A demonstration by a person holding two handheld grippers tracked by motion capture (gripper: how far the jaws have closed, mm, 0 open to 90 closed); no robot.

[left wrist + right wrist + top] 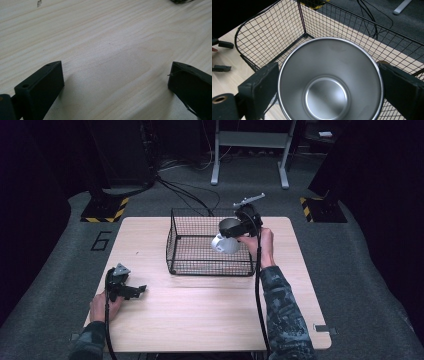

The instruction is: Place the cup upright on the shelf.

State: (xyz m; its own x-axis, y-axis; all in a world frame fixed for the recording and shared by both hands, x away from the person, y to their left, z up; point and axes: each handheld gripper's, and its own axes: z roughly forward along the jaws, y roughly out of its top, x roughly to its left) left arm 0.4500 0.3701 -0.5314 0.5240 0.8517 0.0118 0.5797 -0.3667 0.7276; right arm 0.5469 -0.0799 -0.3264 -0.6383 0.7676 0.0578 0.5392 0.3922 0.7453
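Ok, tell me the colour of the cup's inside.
Plain silver metal; the cup shows best in the right gripper view.

Room: dark around the table (210, 320), which is lit from above; walls and corners fall to black.
Shadows: soft ones lie on the wood beside the left gripper (115, 82), faint under the basket (210, 267).
Glare: mild sheen inside the steel cup (329, 82), brightest on its rim.
Sharpness: high view is soft and grainy; near jaws in both gripper views are slightly blurred.
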